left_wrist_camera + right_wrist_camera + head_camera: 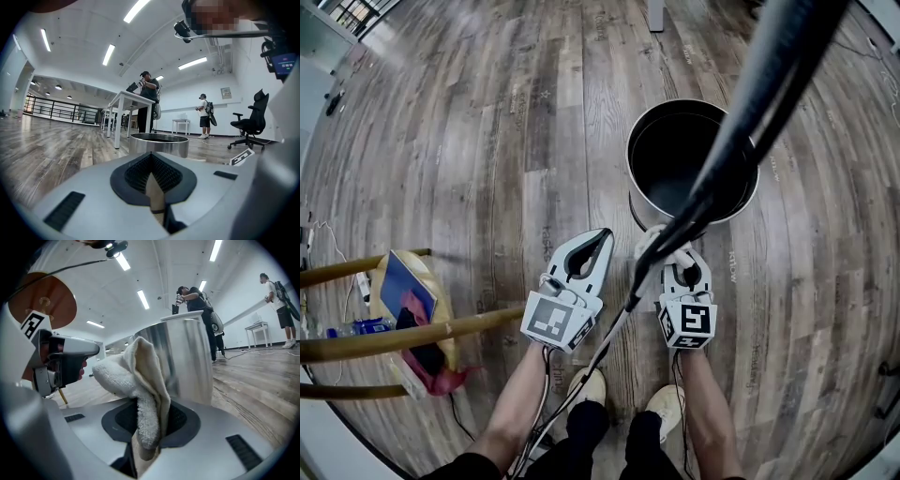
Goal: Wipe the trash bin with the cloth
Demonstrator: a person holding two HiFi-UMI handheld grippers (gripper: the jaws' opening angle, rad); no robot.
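Right claw (677, 257) clamped on the cloth (140, 376) beside the trash bin (631, 161), left claw (605, 235) (empty) closed, level alongside.

Just below the trash bin (649, 141), the right hand-held gripper (678, 255) holds a cloth (652, 242); the left hand-held gripper (603, 236) hovers beside it.

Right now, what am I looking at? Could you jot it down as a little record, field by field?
Place: wood plank floor in a large bright room
Trash bin: round, metal, upright, open top, dark inside
Cloth: pale towelling, pinched between the right gripper's fingers
Right gripper: shut on the cloth, held close to the bin's near wall
Left gripper: fingers together, holding nothing, beside the right one
Contact: cannot tell whether the cloth touches the bin
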